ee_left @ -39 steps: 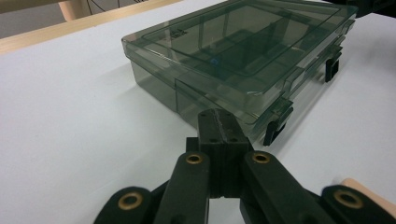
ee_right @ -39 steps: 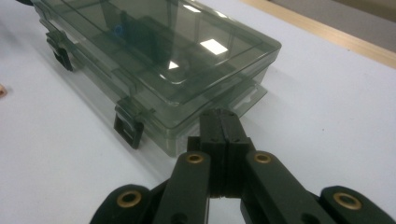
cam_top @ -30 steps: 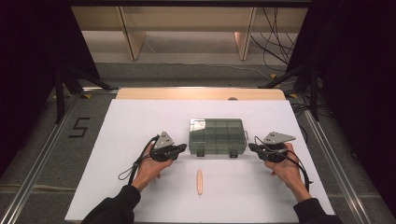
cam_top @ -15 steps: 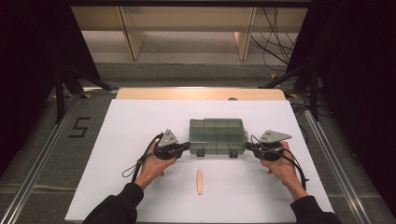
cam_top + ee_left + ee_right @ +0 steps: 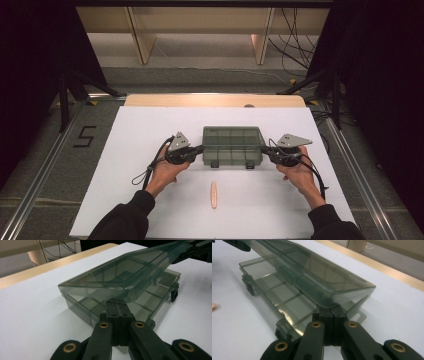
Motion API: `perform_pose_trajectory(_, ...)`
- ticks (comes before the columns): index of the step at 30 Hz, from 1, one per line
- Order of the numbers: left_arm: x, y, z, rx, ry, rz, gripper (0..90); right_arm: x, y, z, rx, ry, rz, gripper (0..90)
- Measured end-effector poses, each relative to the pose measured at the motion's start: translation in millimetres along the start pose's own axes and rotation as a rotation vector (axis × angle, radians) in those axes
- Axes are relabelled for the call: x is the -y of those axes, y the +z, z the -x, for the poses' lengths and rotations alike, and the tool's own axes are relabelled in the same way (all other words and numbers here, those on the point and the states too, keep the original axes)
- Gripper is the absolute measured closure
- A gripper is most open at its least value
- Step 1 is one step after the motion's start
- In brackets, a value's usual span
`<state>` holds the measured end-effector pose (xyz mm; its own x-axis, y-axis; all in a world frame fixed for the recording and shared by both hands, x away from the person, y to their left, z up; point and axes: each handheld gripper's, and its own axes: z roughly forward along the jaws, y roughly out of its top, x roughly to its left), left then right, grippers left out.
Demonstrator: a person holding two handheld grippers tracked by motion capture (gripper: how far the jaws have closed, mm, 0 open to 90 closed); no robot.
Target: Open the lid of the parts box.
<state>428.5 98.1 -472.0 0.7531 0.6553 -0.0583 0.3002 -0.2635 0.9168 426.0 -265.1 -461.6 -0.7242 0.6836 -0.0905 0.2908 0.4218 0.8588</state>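
On the floor left of the table, a black "5" (image 5: 85, 136) is marked on the grey carpet. The table (image 5: 125, 135) carries a white sheet, with a strip of pale wood showing along its far edge.

The left tongs (image 5: 200, 148) come in from the left, their jaws pressed together with nothing gripped between them, their tips tucked under the left end of the organiser box's raised lid (image 5: 120, 277).

The smoky transparent organiser box (image 5: 232, 150) sits at the middle of the table, its long axis running left to right, parallel to the near edge. Its base is divided into compartments, its latches (image 5: 215, 164) face the person, and the lid is lifted at the front, hinged along the far side.

Nearer the person, a small peach-coloured stick (image 5: 214, 194) lies with its long axis pointing away from the near edge.

The right tongs (image 5: 263, 149) mirror the left: jaws fully together, tips under the lid's right end.

Beyond the table stand pale wooden panels (image 5: 142, 35) and loose cables (image 5: 295, 30); dark curtains flank both sides.
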Motion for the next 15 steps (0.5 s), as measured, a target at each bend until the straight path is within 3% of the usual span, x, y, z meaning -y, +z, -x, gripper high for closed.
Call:
perform_pose_trajectory(5, -8.1, 2.9, -4.0, 0.006, 0.021, 0.012, 89.8, -5.8, 1.2, 3.2, 0.009, 0.009, 0.022, 90.0)
perform_pose_trajectory(7, -10.2, 4.3, -5.7, 0.004, 0.01, 0.029, 89.8, -8.8, 3.4, 4.6, 0.009, 0.006, 0.054, 90.0)
perform_pose_trajectory(11, -14.9, 6.0, -5.3, -0.008, 0.031, 0.018, 89.9, -11.8, 3.7, 6.6, 0.02, 0.004, 0.063, 90.0)
perform_pose_trajectory(15, -16.7, 6.2, -6.5, -0.007, 0.02, 0.033, 89.9, -13.3, 4.3, 7.8, 0.022, 0.001, 0.067, 90.0)
